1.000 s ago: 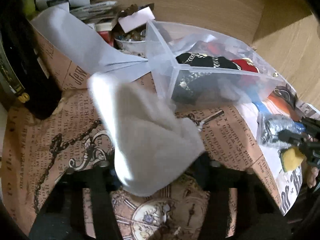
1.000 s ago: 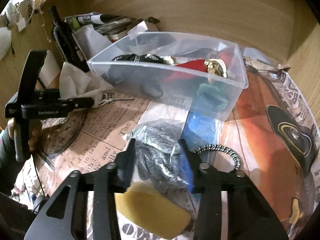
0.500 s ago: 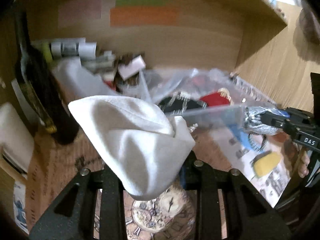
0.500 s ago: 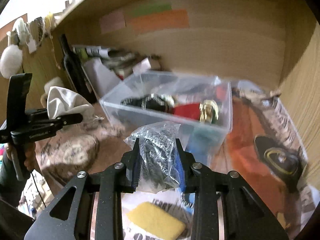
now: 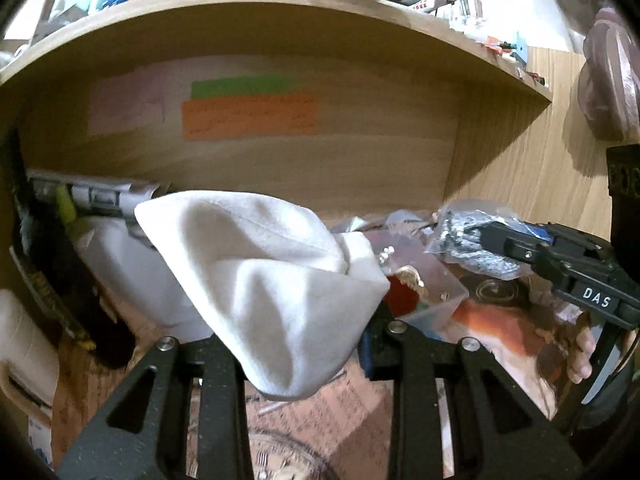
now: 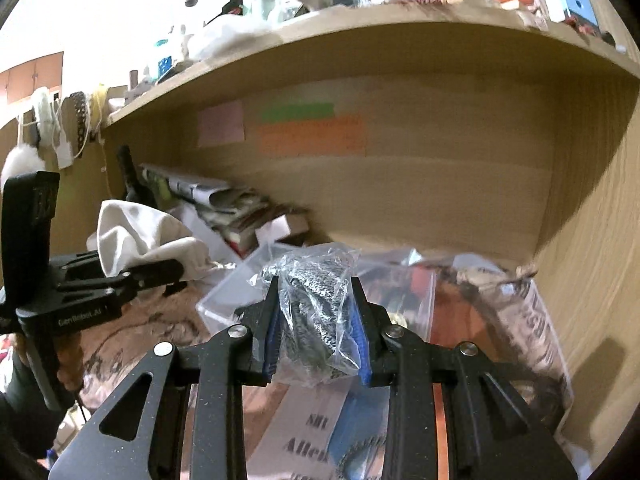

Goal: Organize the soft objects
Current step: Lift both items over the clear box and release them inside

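Observation:
My left gripper (image 5: 304,320) is shut on a white cloth pouch (image 5: 272,280) and holds it in the air above the desk; it also shows at the left of the right wrist view (image 6: 140,236). My right gripper (image 6: 316,312) is shut on a clear plastic bag of grey knitted fabric (image 6: 316,300), lifted above the clear plastic bin (image 6: 224,304). That bag shows at the right of the left wrist view (image 5: 468,240), over the bin (image 5: 436,292), which holds red, black and gold items.
A wooden shelf back wall with pink, green and orange notes (image 6: 312,132) stands behind. A dark bottle (image 5: 52,280) and stacked papers (image 6: 224,204) sit at the left. Printed paper (image 6: 304,420) covers the desk. A wooden side wall (image 6: 592,240) closes the right.
Both grippers have risen from the desk with their loads. The bag of knitted fabric left the desk and the yellow sponge dropped out of view. The views now tilt up to the shelf.

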`<state>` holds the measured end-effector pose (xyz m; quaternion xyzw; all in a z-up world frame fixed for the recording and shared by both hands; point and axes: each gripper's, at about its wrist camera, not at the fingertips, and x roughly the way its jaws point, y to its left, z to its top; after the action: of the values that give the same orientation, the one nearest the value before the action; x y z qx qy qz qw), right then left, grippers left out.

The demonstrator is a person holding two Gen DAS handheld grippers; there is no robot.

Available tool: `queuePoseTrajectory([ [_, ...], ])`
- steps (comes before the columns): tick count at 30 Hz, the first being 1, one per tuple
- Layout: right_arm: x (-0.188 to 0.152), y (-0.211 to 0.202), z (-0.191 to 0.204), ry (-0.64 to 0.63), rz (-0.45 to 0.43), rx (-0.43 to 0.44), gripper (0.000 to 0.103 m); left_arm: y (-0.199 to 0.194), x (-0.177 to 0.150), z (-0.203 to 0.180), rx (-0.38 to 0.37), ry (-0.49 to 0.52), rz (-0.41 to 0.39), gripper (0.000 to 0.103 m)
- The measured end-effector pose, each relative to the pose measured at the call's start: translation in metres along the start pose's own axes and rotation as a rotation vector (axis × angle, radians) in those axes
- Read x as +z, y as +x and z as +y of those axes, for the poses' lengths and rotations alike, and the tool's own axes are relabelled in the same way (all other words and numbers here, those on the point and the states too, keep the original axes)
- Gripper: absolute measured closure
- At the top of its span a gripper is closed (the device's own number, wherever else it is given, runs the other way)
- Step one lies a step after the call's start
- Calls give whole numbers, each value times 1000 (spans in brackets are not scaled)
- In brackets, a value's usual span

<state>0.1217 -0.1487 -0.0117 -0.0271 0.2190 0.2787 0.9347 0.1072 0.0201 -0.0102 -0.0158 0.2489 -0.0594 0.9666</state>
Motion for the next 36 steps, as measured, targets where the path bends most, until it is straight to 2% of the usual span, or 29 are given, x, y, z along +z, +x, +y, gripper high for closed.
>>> queuePoseTrajectory([
  [7,14,35,-19,29,33,-24,76,36,25,-8,-10,9,30,73],
  [12,13,68,-31,44,98,-36,76,71,33,-12,27,18,69,73],
  [22,-9,121,-41,42,273,-49,76,154,18,0,13,-14,278,73],
  [27,-20,138,-46,52,345,-44,75,174,9,2,5,-29,342,73],
  [29,-23,142,-46,50,362,-49,74,179,6,4,-8,-45,358,66],
  [31,-23,142,-45,47,361,-57,74,178,5,5,-7,-54,356,48],
  [32,-22,140,-44,44,358,-58,72,177,4,6,-1,-57,345,44],
  [33,-21,139,-44,42,352,-58,68,175,5,7,1,-58,333,41],
  [36,-17,132,-44,41,326,-53,54,167,9,10,-2,-63,313,39],
])
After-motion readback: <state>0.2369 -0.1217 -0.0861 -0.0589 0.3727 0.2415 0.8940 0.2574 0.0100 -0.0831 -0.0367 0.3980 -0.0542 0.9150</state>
